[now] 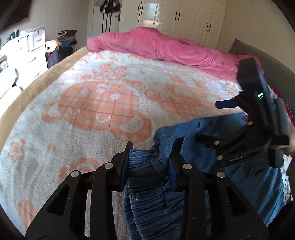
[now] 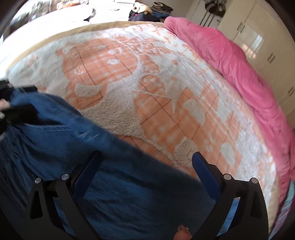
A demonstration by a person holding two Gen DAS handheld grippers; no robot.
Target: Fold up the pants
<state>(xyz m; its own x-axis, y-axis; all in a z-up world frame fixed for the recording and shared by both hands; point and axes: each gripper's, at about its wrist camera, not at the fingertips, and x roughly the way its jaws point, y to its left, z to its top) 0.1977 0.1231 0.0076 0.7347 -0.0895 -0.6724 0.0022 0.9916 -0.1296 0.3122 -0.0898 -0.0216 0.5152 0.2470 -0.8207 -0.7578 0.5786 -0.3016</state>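
Blue denim pants [image 1: 153, 199] hang bunched at their gathered waistband from my left gripper [image 1: 149, 162], which is shut on them above the bed. The right gripper [image 1: 226, 109] shows in the left wrist view at the right, beside the cloth, one blue pad visible. In the right wrist view the pants [image 2: 114, 184] spread below my right gripper [image 2: 145, 160], whose jaws stand wide open with nothing between them. The left gripper's fingers [image 2: 16, 110] show at the left edge there, holding the fabric.
A white and orange fleece blanket [image 1: 92, 114] covers the bed. A pink duvet [image 1: 166, 46] lies heaped along the far side. White wardrobes [image 1: 184, 16] stand behind. A white dresser [image 1: 24, 49] and piled clothes [image 1: 66, 37] are at the left.
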